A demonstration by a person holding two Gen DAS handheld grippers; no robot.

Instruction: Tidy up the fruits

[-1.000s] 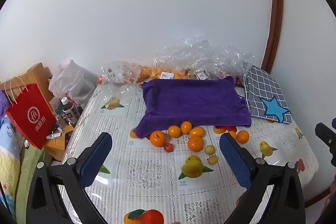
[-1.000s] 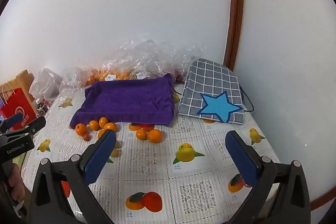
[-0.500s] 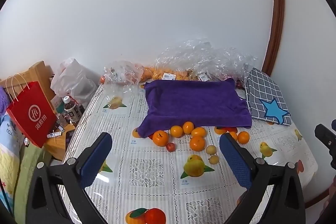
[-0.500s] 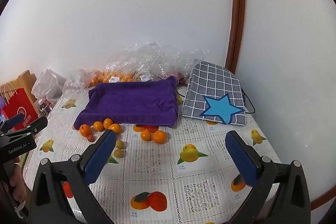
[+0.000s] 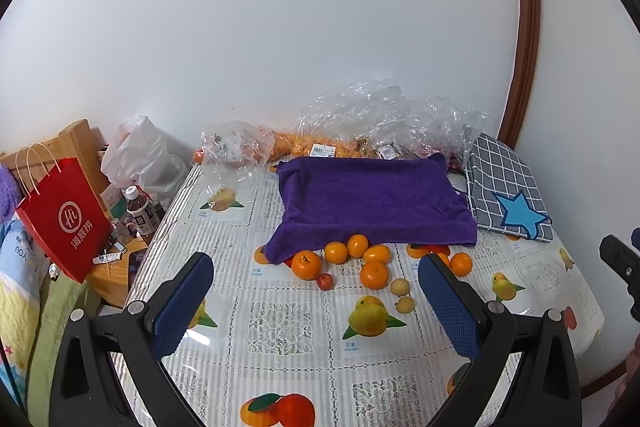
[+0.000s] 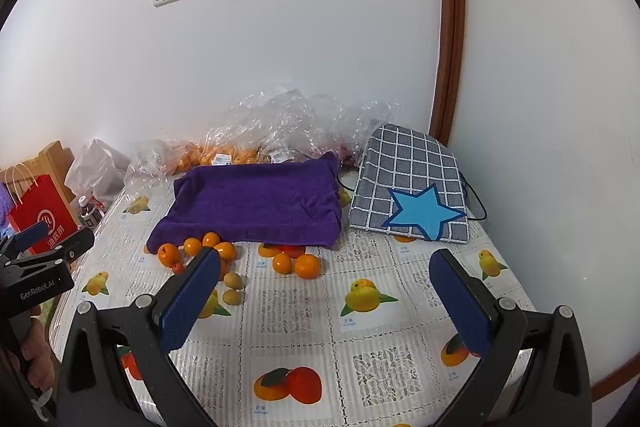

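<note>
Several oranges [image 5: 307, 264] [image 6: 307, 266] lie loose on the fruit-print tablecloth, along the near edge of a purple towel [image 5: 372, 205] [image 6: 256, 205]. Among them are a small red fruit [image 5: 325, 281] and two small yellow-green fruits [image 5: 399, 286] [image 6: 233, 281]. My left gripper [image 5: 316, 301] is open above the near part of the table, nothing between its blue pads. My right gripper [image 6: 326, 299] is open too and holds nothing. Both hang well short of the fruit.
Clear plastic bags [image 5: 380, 119] with more oranges line the wall behind the towel. A grey checked cushion with a blue star [image 6: 412, 195] lies at the right. Off the table's left edge stand a red paper bag [image 5: 66, 223], bottles [image 5: 138, 211] and a white bag [image 5: 140, 155].
Both views have tilted slightly upward and drawn back a little, so the fruit and towel sit lower in frame. Both grippers stay open; no fruit has moved.
</note>
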